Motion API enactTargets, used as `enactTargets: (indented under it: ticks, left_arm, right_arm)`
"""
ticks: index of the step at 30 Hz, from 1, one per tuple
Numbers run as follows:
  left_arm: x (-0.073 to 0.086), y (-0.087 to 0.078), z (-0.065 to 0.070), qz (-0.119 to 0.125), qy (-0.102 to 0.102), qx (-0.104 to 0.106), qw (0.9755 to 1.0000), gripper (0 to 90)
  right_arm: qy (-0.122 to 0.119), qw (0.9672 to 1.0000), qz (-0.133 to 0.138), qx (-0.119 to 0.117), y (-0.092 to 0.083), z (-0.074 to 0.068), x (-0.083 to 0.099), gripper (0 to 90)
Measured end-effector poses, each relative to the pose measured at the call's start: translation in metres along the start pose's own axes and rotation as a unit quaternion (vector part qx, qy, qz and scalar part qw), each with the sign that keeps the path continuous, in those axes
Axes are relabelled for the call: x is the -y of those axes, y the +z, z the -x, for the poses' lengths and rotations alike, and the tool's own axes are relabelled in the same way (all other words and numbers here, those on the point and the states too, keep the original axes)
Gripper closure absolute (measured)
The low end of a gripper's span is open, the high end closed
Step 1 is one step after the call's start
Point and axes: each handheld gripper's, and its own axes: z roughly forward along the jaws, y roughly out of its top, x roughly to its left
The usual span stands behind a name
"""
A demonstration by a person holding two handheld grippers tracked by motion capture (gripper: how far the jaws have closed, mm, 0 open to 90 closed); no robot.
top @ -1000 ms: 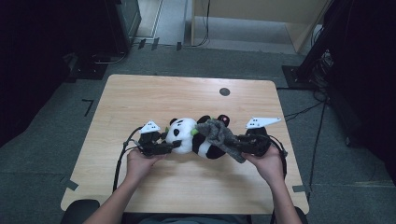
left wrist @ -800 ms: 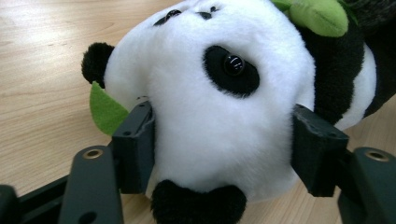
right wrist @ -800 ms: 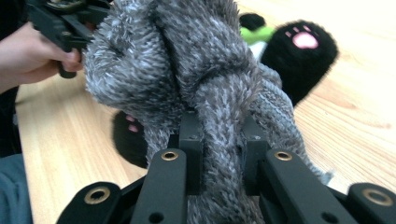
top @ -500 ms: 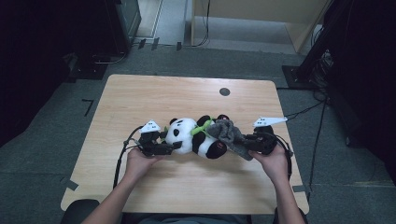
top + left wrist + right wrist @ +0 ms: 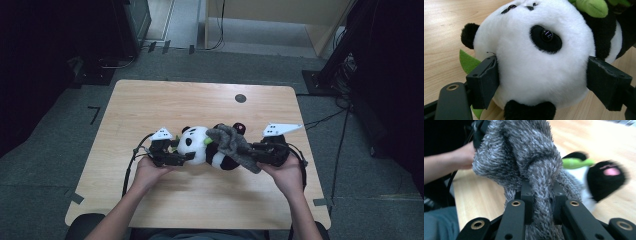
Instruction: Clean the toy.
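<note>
A black-and-white panda plush point(image 5: 197, 142) lies on its side on the wooden table point(image 5: 200, 100). My left gripper point(image 5: 184, 151) reaches around its white head point(image 5: 536, 62). Its jaws have just been opening and now stand wide, with the pads point(image 5: 485, 80) only brushing the round, unsqueezed fur. A green felt leaf point(image 5: 466, 61) pokes out behind the head. My right gripper point(image 5: 247, 151) is shut on a grey fuzzy cloth point(image 5: 229, 141), which is draped over the panda's body. In the right gripper view the cloth point(image 5: 519, 150) bunches between the jaws of my right gripper point(image 5: 541, 192), with a black paw point(image 5: 606, 178) beyond.
A black round grommet point(image 5: 240, 98) sits in the table's far half. Cables trail from both grippers toward the near edge. Dark equipment and stands ring the table on the floor. The person's other hand point(image 5: 461, 155) shows beyond the cloth.
The right gripper and the grey cloth drifted a little right, then back left and slightly up over the panda. The left hand stayed where it was at the head.
</note>
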Motion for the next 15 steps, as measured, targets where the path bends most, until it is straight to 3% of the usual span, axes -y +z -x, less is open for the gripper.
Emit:
enactTargets:
  ticks: [2,4,13,15]
  left_arm:
    - [0.000,0.000,0.000,-0.002,0.003,0.000,1.0000,16.9]
    - [0.000,0.000,0.001,-0.002,0.004,-0.002,1.0000,16.9]
    - [-0.020,-0.003,-0.007,-0.039,0.012,0.024,0.9989,17.0]
    - [-0.023,-0.003,-0.012,-0.035,0.016,0.028,0.9989,16.8]
  right_arm:
    - [0.002,0.9999,-0.013,-0.004,0.010,0.001,0.004,78.6]
    - [0.012,0.9998,-0.006,-0.012,0.012,0.005,0.007,78.7]
    - [0.028,0.9996,-0.001,0.001,0.011,0.019,0.011,79.0]
    - [0.025,0.9996,-0.007,0.008,0.012,0.021,0.010,79.1]
